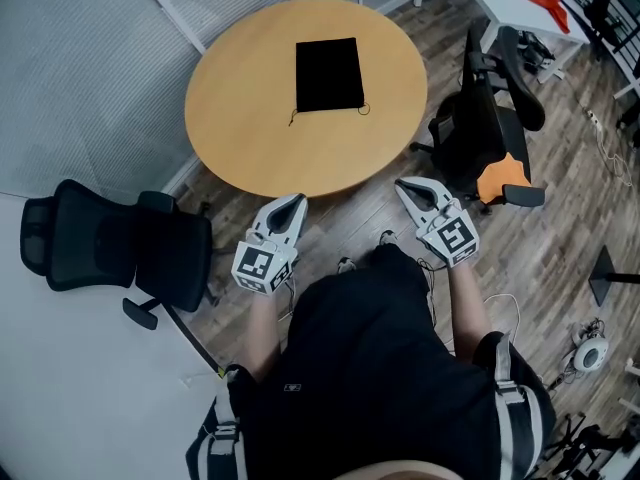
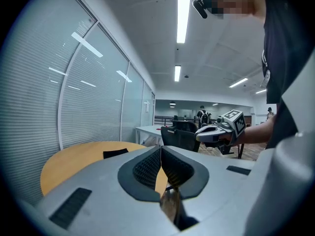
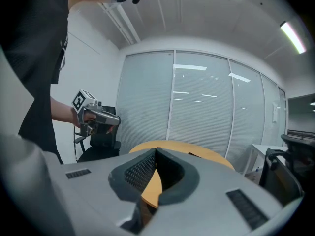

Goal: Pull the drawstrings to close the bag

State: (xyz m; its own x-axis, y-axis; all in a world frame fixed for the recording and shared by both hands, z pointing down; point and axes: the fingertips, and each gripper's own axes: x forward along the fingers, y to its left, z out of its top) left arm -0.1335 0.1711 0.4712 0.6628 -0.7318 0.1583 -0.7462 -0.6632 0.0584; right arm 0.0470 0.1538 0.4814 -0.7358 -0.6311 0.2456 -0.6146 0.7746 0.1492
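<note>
Left gripper [image 1: 299, 199] and right gripper [image 1: 401, 182] hang level just short of the round, smooth wooden table [image 1: 240, 128], each pressed together on nothing, ribbed dark pads [image 2: 145, 168] meeting tip to tip. Well ahead of both claws lies the bag [image 1: 329, 74], a flat black fabric rectangle, with its thin drawstrings [image 1: 300, 114] trailing along the near edge and looping toward the right claw's side.

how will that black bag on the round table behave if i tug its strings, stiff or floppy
Probably floppy: the black bag lies quite flat on the table, so it looks like empty cloth. It likely weighs little and may slide rather than cinch unless held. The thin drawstrings curl loosely, so they look limp.
</note>
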